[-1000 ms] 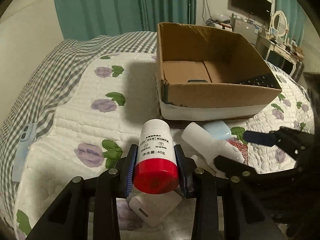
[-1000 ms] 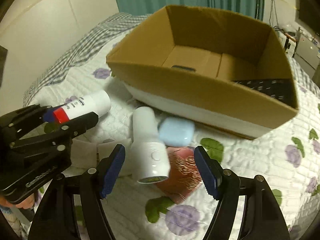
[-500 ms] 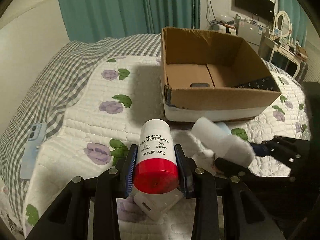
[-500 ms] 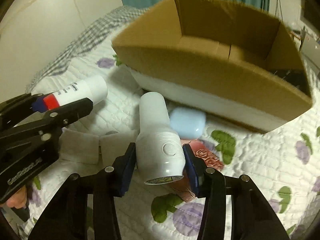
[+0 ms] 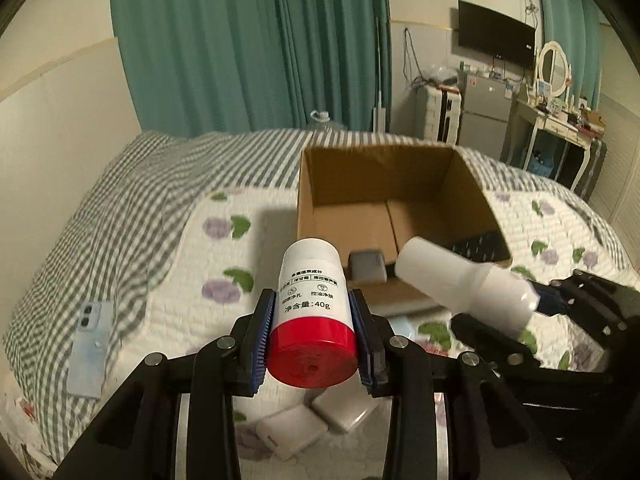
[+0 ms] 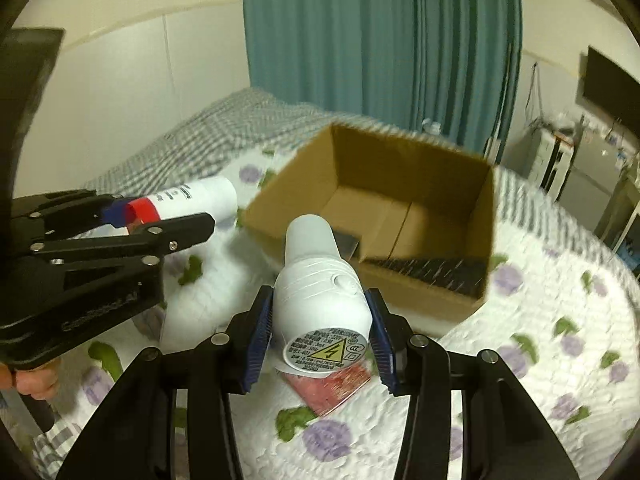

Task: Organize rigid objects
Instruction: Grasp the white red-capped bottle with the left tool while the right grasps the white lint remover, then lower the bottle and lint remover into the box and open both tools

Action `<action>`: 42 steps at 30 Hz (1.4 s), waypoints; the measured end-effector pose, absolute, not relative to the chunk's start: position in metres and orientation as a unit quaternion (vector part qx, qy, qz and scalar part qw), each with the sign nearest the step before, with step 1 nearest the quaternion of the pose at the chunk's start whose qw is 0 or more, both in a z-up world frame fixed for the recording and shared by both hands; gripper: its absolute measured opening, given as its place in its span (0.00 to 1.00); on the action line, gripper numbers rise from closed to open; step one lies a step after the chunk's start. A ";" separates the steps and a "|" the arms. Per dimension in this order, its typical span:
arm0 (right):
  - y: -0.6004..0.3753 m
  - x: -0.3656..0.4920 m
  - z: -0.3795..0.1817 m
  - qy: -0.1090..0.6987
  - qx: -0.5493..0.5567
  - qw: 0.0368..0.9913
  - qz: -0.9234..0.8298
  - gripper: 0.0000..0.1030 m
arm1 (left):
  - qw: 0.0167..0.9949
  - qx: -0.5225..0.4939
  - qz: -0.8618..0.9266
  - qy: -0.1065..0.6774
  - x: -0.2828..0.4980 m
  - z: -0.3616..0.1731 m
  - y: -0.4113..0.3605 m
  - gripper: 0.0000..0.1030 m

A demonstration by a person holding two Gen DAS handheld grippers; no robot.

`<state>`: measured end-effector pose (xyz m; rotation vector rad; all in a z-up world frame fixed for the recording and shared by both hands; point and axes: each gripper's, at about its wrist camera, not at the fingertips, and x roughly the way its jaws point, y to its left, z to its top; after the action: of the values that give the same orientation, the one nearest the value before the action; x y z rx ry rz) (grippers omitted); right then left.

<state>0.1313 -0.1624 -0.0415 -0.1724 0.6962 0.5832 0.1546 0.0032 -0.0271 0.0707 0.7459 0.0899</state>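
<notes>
My left gripper [image 5: 313, 338] is shut on a white bottle with a red cap [image 5: 311, 316] and holds it above the bed, short of the open cardboard box [image 5: 340, 184]. The bottle also shows in the right wrist view [image 6: 188, 200]. My right gripper [image 6: 320, 334] is shut on a white cylindrical appliance [image 6: 318, 292] with a warning label on its end, held in the air in front of the box [image 6: 490, 220]. The appliance shows in the left wrist view [image 5: 460, 280]. A grey device [image 5: 366, 266] and a dark patterned item [image 6: 432, 272] lie inside the box.
The bed has a floral quilt [image 5: 224, 248] and a checked cover. On it lie two white adapters [image 5: 312, 428], a red packet [image 6: 332, 384], a pale blue case [image 5: 400, 326] and a blue phone [image 5: 90, 350] at the left edge.
The right gripper closed on the white appliance and lifted it off the quilt. Both grippers rose with their objects, and the box now sits lower in view.
</notes>
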 end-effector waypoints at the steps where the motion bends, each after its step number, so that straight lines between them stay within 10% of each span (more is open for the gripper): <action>1: -0.168 0.133 -0.033 0.327 -0.078 0.899 0.280 0.44 | 0.932 0.035 0.042 0.359 0.159 -0.023 0.002 0.35; 13: -0.197 0.205 0.038 0.268 -0.073 0.934 0.226 0.44 | 0.940 0.024 0.004 0.341 0.233 -0.009 -0.020 0.35; 37: -0.194 0.288 -0.025 0.336 -0.071 0.917 0.202 0.44 | 0.934 0.023 0.004 0.356 0.288 -0.052 -0.022 0.55; 42: -0.197 0.276 -0.020 0.330 -0.048 0.923 0.191 0.68 | 0.939 0.018 0.010 0.343 0.271 -0.035 -0.011 0.55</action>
<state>0.2760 -0.1973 -0.0200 -0.0975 0.6770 0.3916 0.2711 -0.0109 -0.0347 0.0372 0.7009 0.0212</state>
